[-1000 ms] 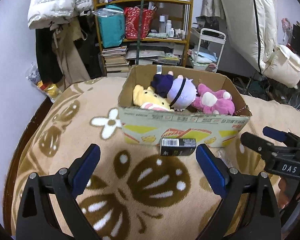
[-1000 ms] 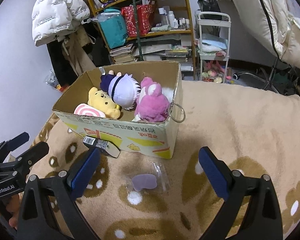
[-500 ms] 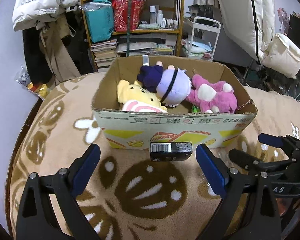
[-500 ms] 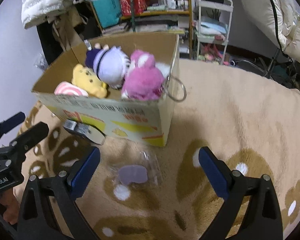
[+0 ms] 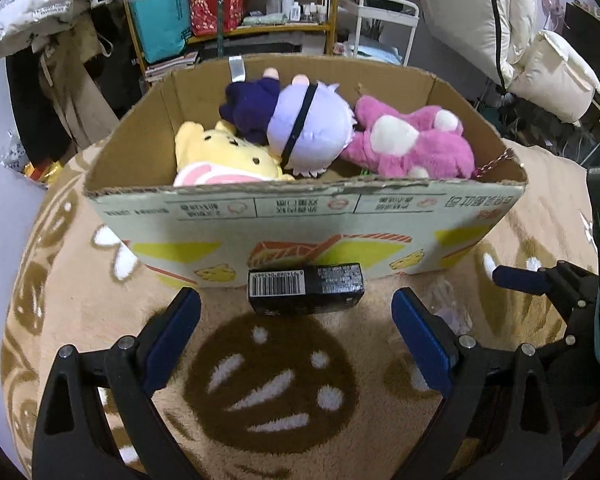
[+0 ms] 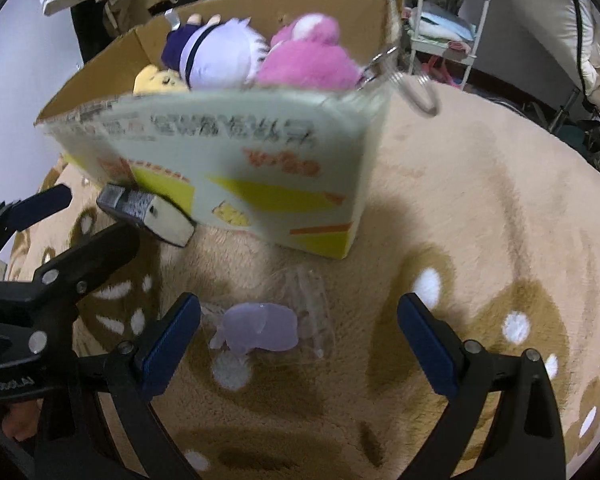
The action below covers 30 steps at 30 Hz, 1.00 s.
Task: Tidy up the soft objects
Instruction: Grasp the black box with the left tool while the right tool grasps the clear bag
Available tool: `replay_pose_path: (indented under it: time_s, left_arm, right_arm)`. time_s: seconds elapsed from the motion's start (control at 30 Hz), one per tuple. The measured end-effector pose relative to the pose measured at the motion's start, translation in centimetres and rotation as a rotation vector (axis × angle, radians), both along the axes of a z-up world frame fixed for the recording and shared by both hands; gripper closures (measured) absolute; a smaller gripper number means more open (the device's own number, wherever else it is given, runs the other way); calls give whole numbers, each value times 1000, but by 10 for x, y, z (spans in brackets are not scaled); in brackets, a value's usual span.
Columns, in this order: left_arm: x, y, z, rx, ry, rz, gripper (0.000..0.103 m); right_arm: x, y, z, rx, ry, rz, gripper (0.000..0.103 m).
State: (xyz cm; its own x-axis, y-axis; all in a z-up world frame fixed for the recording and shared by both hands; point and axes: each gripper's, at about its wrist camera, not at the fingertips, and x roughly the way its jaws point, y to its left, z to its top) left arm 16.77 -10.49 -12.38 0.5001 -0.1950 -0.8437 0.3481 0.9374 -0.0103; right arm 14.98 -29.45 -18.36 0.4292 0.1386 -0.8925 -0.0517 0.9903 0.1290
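Note:
A cardboard box [image 5: 300, 216] stands on the patterned blanket and holds a yellow bear plush [image 5: 236, 154], a lilac-headed doll plush [image 5: 308, 130] and a pink plush [image 5: 412, 144]. A small black carton [image 5: 306, 288] lies against the box's front wall. My left gripper [image 5: 296, 332] is open and empty, just short of the carton. My right gripper [image 6: 298, 340] is open and empty, with a clear bag holding a lilac item [image 6: 260, 326] lying between its fingers. The box [image 6: 236, 160] and the carton [image 6: 148, 218] also show in the right wrist view.
A metal ring on a chain [image 6: 418, 88] hangs over the box's right corner. Shelves [image 5: 236, 12] packed with bags and bottles, hanging coats and a white cart [image 5: 384, 28] stand behind. The right gripper's fingers [image 5: 528, 282] show at the right of the left view.
Both grippers have moved forward and lower toward the box. The carton and the bagged item are now much closer to the fingers. Both stay open.

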Motion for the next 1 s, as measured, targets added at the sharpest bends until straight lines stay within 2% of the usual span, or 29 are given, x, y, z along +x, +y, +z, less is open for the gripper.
replay_pose_path:
  time_s: [0.27,0.43,0.57,0.73,0.77,1.0]
  left_arm:
    - [12,0,-15,-5,50,24,8]
    - [16,-2,-20,-2,66,21,8]
    - [22,-2,-25,-16,94,30,17]
    - [25,0,-27,-28,118,36,32]
    - [25,1,-27,-32,117,41,39]
    - [16,7,-24,-34,94,63,40]
  right_arm:
    - [6,16,-16,-2,49,58,0]
    - [8,24,-21,-46,67,85,0]
    - [6,33,-23,-106,82,104,8]
    - [1,32,-23,-95,86,86,18]
    - [1,32,-23,-93,86,79,21]
    - [-2,32,-20,-94,73,76,21]
